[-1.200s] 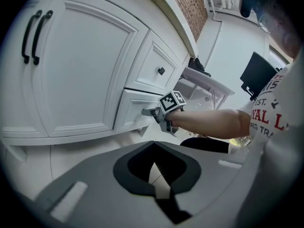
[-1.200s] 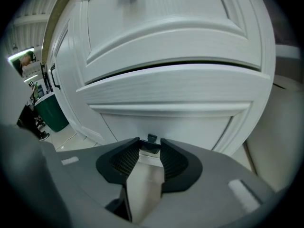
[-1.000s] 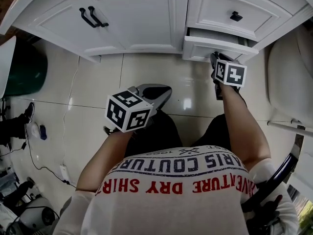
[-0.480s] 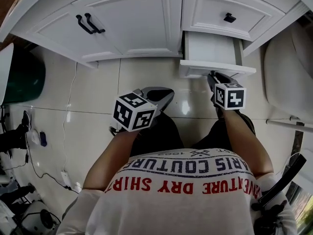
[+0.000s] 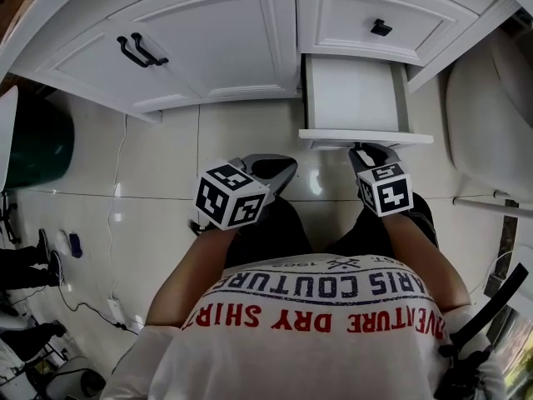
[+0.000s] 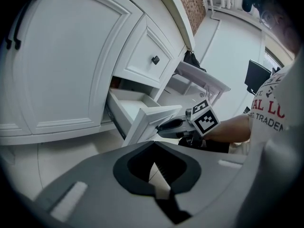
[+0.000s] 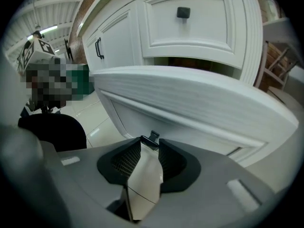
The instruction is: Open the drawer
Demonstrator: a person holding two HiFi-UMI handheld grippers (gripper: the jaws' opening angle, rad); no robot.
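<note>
One open white drawer (image 5: 354, 94) over glossy tiled floor (image 5: 241, 136)

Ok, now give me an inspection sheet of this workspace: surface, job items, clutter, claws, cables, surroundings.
Surface: glossy tiled floor.
Job's things: lower drawer pulled out, inside looks empty; upper drawer shut.
Clutter: dark green bin at left.
Claws: left claw shut, empty; right claw closing, its jaws on the lower drawer's knob.
Cables: thin white cable across the floor, left.
Surroundings: white cabinet with double doors.
</note>
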